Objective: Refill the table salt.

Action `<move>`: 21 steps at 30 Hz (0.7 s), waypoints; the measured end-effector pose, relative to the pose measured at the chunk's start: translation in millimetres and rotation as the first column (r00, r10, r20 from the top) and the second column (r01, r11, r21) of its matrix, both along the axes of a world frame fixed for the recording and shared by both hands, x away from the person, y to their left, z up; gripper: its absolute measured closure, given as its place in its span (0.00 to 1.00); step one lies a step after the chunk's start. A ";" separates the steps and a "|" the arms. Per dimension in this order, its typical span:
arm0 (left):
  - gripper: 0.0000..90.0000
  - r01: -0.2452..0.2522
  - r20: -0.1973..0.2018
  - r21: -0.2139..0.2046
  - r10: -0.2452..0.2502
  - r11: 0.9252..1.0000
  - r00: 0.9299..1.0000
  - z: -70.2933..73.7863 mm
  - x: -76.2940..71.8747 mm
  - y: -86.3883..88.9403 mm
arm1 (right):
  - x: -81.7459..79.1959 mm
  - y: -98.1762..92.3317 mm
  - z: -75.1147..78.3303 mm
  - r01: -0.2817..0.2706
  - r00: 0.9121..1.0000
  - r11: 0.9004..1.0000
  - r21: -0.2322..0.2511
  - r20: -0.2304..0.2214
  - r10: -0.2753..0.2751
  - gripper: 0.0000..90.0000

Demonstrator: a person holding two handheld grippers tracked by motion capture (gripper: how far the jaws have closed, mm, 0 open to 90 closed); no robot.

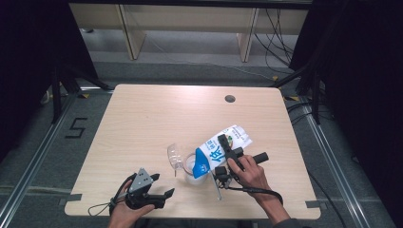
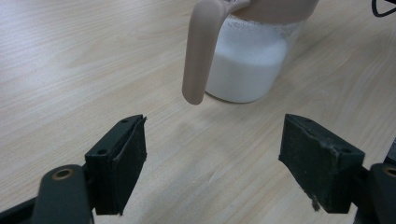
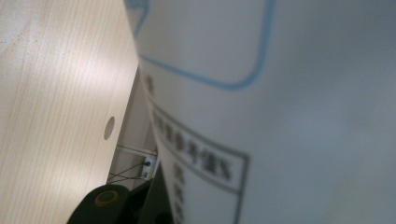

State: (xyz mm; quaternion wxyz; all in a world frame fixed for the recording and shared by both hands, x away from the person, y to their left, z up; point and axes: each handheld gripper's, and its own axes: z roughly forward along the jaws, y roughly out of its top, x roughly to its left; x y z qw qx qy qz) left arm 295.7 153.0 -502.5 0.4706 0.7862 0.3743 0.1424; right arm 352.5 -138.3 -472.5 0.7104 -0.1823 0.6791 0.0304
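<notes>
White-and-blue milk carton (image 1: 219,152) sits clamped in the right gripper (image 1: 227,154); left gripper (image 2: 212,163) gapes wide, empty.

1. The high view looks forward and down from above the person's side onto the whole light wooden table (image 1: 142,123), with grey floor and dark curtains around it.
2. The left gripper view sits low, just above the tabletop, facing level along its own two black jaws toward the clear measuring jug with a beige handle and white liquid (image 2: 247,65), which stands near.
3. The right gripper view is turned on its side and pressed close against the white and blue milk carton (image 3: 280,116), whose print is blurred; tabletop shows at its left.
4. The high view shares the jug (image 1: 192,166) with the left gripper view, and the carton (image 1: 221,149) and round table hole (image 1: 230,99) with the right gripper view.
</notes>
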 end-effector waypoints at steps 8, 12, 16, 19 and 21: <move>0.25 -0.006 -0.009 -0.007 0.006 1.000 1.000 -0.5 -0.2 -0.6 | 0.3 1.9 3.9 -0.013 1.000 0.999 -0.039 0.007 0.013 0.88; 0.25 -0.005 -0.008 -0.006 0.005 1.000 1.000 -0.5 -0.2 -0.5 | 0.8 1.6 2.7 -0.015 1.000 1.000 -0.024 0.002 0.015 0.88; 0.25 -0.005 -0.007 -0.005 0.005 1.000 1.000 -0.6 -0.2 -0.5 | 0.2 0.8 0.4 0.009 1.000 1.000 0.005 -0.013 -0.009 0.88; 0.25 0.000 -0.002 0.001 0.000 1.000 1.000 -0.4 0.1 -0.2 | -0.2 0.2 -0.4 0.020 1.000 1.000 0.017 -0.019 -0.019 0.88; 0.25 -0.002 -0.005 0.004 0.002 1.000 1.000 -0.4 0.1 0.2 | -0.3 0.3 -0.3 0.023 1.000 1.000 0.016 -0.018 -0.023 0.88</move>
